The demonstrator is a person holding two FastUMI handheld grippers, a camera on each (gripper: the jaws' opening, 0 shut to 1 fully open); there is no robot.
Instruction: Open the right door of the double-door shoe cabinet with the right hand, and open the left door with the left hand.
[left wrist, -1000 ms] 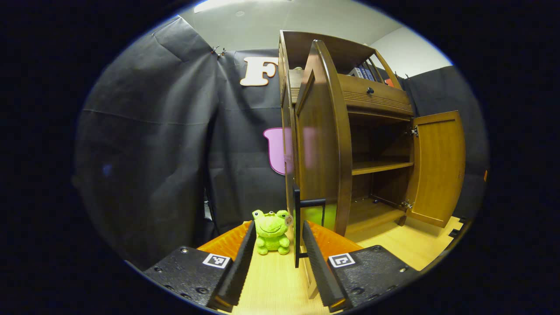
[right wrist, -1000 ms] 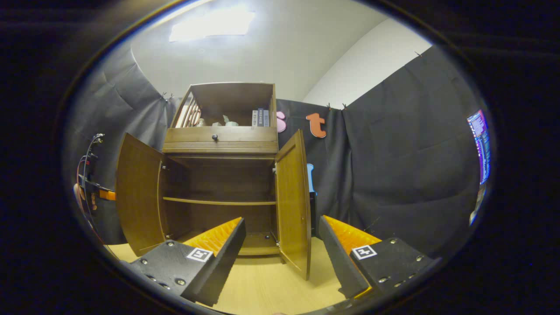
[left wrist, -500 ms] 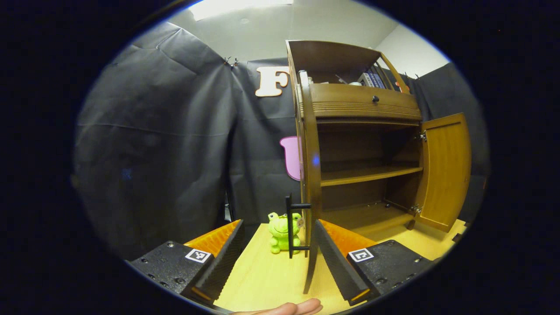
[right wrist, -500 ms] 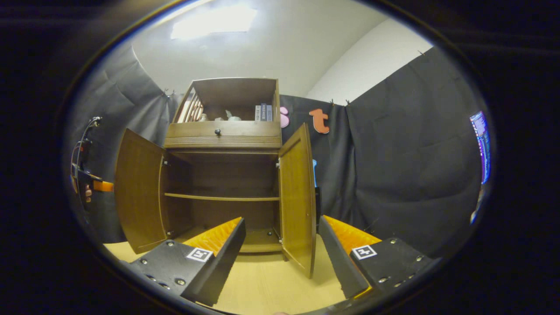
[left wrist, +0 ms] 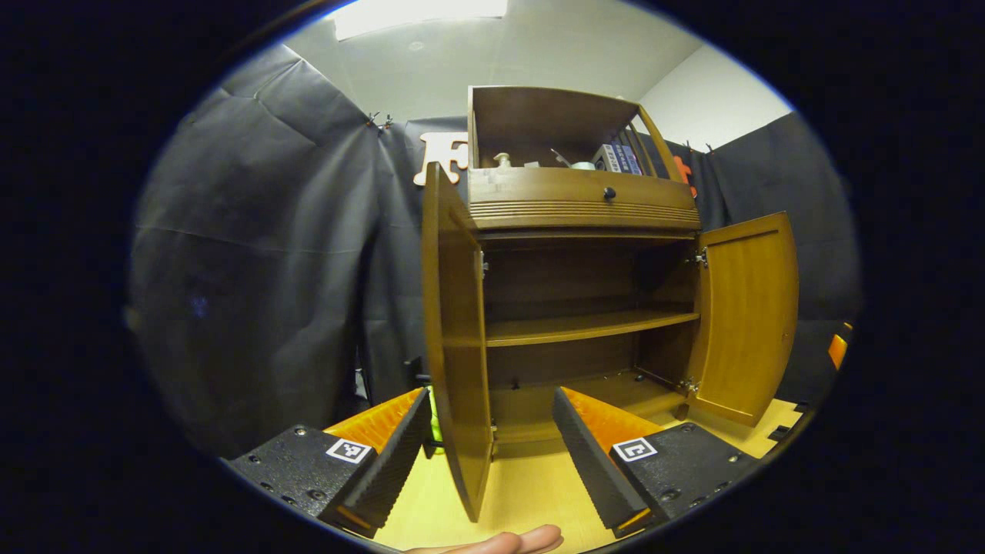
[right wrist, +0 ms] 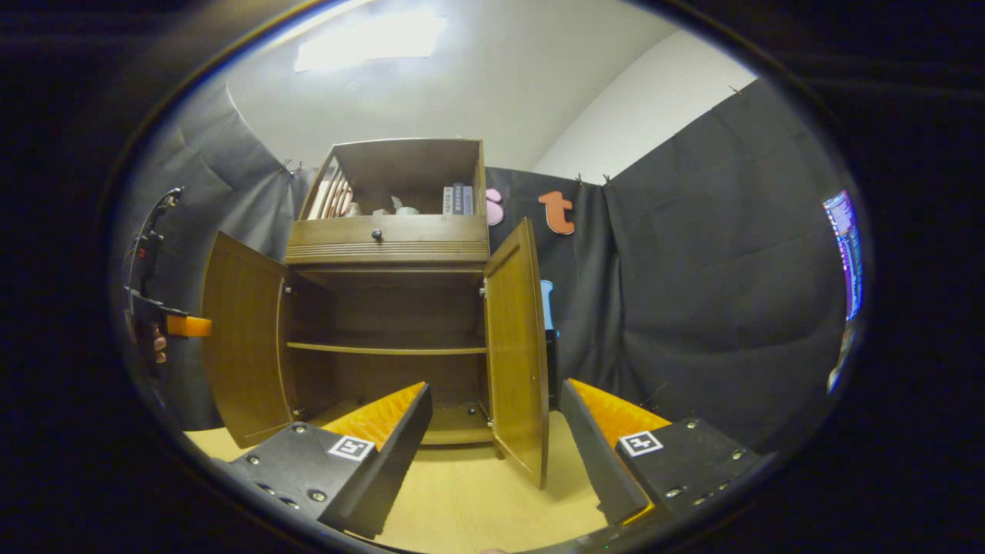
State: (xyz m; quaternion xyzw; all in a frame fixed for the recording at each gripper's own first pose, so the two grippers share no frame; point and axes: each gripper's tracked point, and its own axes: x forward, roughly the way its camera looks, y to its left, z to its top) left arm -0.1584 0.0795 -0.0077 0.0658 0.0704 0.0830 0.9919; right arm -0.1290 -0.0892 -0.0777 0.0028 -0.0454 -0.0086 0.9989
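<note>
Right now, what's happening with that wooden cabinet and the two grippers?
A person holds a gripper in each hand in front of the double-door shoe cabinet. Both doors stand open: the left door and the right door, showing a bare middle shelf. The left gripper and the right gripper are open and hold nothing, each with its door's edge seen between its fingers. The opening looks done.

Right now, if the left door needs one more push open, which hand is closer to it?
Left. The left door stands between the left gripper's open jaws; the right gripper sits by the right door.
</note>
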